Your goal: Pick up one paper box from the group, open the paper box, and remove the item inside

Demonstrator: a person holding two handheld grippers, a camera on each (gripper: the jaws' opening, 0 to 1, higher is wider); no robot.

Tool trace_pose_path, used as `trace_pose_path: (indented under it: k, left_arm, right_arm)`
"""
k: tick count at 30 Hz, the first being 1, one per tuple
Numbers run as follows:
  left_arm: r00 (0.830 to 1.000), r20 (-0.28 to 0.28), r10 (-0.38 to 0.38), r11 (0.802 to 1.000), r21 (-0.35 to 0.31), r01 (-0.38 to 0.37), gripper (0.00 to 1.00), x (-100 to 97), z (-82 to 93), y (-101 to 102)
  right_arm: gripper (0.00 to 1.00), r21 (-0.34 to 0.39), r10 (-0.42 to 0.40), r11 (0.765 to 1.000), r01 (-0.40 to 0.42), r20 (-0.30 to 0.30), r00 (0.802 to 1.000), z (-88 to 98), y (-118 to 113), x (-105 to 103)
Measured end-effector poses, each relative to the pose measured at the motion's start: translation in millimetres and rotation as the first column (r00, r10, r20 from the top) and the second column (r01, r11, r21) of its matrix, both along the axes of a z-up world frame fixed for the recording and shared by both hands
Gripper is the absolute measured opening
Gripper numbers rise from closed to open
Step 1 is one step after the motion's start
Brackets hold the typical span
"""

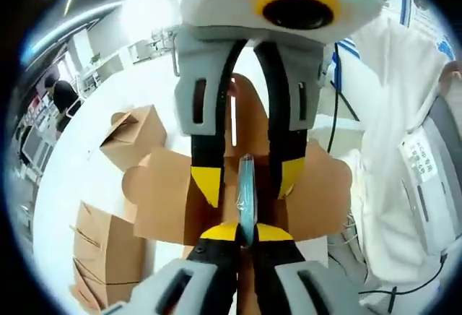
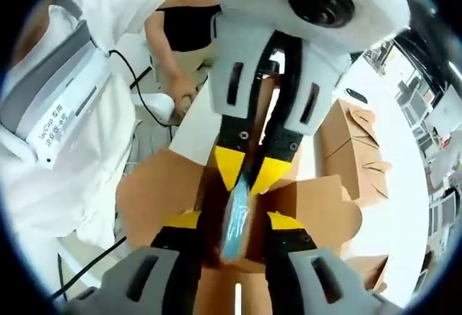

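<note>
A: Left gripper view is showing the left claw [image 1: 246,232] closing narrowly on the near edge of a thin blue packet [image 1: 246,198], which is standing edge-on between its yellow-tipped fingers. Facing it from the far side, the right claw [image 1: 246,185] is reaching down onto that same packet.

B: Right gripper view is agreeing: the right claw [image 2: 236,230] is sitting narrow around the blue packet [image 2: 236,221], and the left claw [image 2: 249,172] is coming down at it from above. Whether both are truly gripping or one is only touching, I cannot tell.

A: And the opened paper box [image 1: 162,199] is lying just behind the packet, flaps spread to both sides of the claws.

B: I judge the item is partway out. Doing this well is going to mean one claw keeping a firm pinch while drawing straight away from the box mouth, without twisting the thin packet or snagging a flap.

A: Closed paper boxes [image 1: 133,136] are waiting to the left of the left claw, on the white surface [image 1: 94,185].

B: Both claws are pointing at each other, nearly tip to tip, a person in white [image 2: 65,120] standing close beside them.
</note>
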State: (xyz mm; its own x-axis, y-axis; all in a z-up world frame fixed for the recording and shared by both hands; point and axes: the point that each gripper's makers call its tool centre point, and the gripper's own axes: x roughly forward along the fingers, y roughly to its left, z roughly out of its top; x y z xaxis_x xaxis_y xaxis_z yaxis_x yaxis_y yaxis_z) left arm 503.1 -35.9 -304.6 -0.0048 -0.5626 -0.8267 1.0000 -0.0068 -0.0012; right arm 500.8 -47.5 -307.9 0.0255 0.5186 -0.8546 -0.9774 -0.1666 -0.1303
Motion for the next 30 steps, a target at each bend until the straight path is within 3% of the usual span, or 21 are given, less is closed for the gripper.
trace_pose_path:
  k: [6,9,13,20,23,26,30]
  left_arm:
    - [1.000,0.030,0.007,1.000,-0.030,-0.007,0.08,4.5,14.4,0.5]
    - [0.999,0.041,0.003,0.999,-0.043,-0.001,0.08,5.8,22.0,0.2]
    - [0.999,0.043,-0.007,0.999,-0.043,0.009,0.08,4.0,22.8,-3.1]
    - [0.999,0.032,0.007,0.997,-0.080,-0.004,0.09,10.0,21.1,-3.2]
    - [0.996,0.085,-0.016,0.993,-0.113,0.026,0.11,16.0,25.1,-3.6]
    - [0.987,0.153,-0.049,0.988,-0.141,0.070,0.21,19.4,25.0,-2.5]
    - [0.993,0.117,-0.010,0.983,-0.179,0.031,0.34,16.8,28.0,0.3]
  right_arm:
    - [0.30,-0.036,-0.021,0.999,0.021,-0.005,1.000,-7.2,-2.9,1.7]
    - [0.24,-0.048,-0.027,0.999,0.027,-0.003,1.000,-9.1,-2.2,1.1]
    - [0.14,-0.075,-0.034,0.997,0.034,0.005,0.999,-10.5,-2.3,2.7]
    - [0.10,-0.091,-0.110,0.990,0.109,-0.011,0.994,-12.3,-5.2,9.7]
    - [0.09,-0.085,-0.122,0.989,0.121,-0.005,0.992,-10.1,-5.7,14.4]
    - [0.09,-0.084,-0.148,0.986,0.145,-0.039,0.988,-10.4,-4.9,12.0]
    - [0.09,-0.080,-0.137,0.988,0.132,-0.054,0.989,-9.5,-1.6,4.9]
